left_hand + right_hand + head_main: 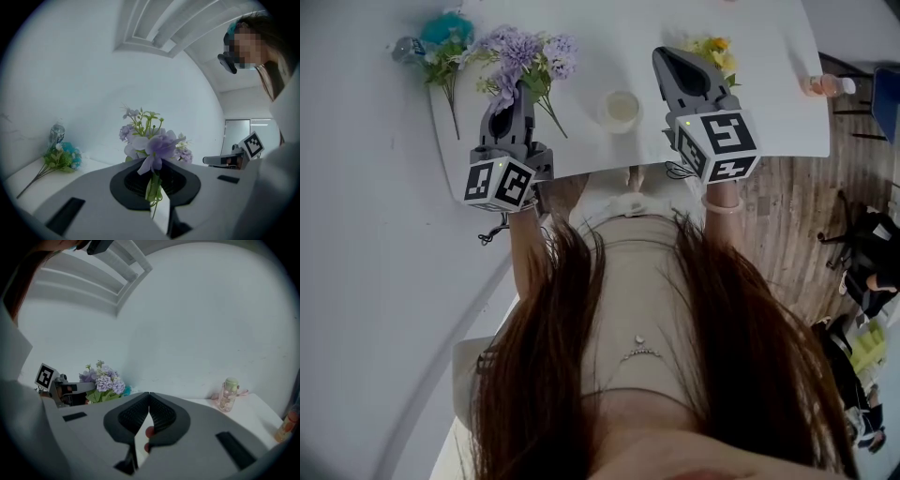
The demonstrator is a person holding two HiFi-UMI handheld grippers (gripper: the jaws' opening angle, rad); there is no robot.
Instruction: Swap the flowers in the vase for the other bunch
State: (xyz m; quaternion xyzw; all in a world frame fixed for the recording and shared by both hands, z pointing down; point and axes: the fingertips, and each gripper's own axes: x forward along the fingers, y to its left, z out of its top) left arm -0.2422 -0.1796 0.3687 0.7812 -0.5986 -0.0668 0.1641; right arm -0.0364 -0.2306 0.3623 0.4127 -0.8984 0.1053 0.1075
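Gripping purple flowers (525, 52) by stems: left gripper (513, 91), jaws clenched, above bench (769, 112) front edge. Right gripper (673, 64) jaws pressed together. Vase (621, 110) between grippers, near front edge, open bench around. Yellow flowers (715, 53) beyond right gripper. Blue bunch (442, 45), water bottle (406, 47) far left; pink bottle (828, 86) right edge.

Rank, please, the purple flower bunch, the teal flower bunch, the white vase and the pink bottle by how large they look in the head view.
1. purple flower bunch
2. teal flower bunch, only slightly smaller
3. white vase
4. pink bottle, close to the vase, so that order is unsure
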